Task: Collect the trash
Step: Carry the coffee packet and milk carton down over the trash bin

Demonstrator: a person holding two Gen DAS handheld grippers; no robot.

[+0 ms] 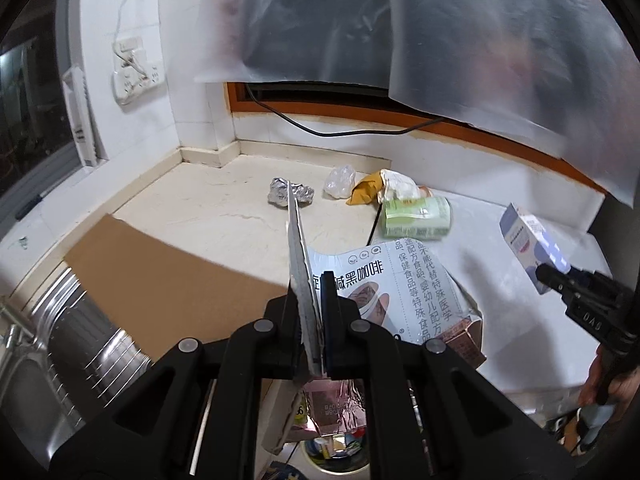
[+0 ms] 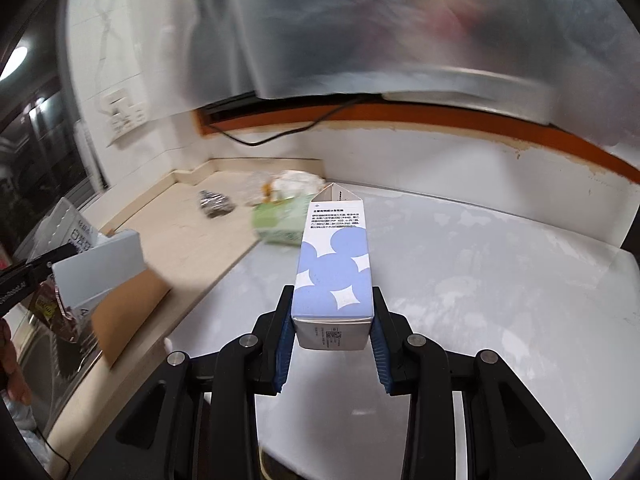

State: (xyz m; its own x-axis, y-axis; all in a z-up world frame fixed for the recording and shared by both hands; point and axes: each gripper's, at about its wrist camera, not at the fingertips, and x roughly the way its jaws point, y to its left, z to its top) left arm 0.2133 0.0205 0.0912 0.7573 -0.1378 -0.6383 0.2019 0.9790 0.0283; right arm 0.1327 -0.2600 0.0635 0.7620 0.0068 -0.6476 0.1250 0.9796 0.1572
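Two items in hand, several left on the counter [image 1: 224, 216]. Our left gripper [image 1: 310, 320] is clamped on a flat coffee pouch [image 1: 404, 280], held edge-on above a bin [image 1: 340, 452] seen below the fingers. Our right gripper [image 2: 332, 320] pinches a blue-and-white carton [image 2: 334, 264] by its base, long axis pointing away from the fingers, raised over the white worktop [image 2: 480, 272]. Remaining: foil ball [image 1: 290, 194], clear plastic wad [image 1: 340, 181], yellow wrapper [image 1: 366, 192], green tissue pack [image 1: 416, 218], all far ahead, nearer the left gripper. We judge the bin lies to the carton's left and lower, so the right hand must travel leftward.
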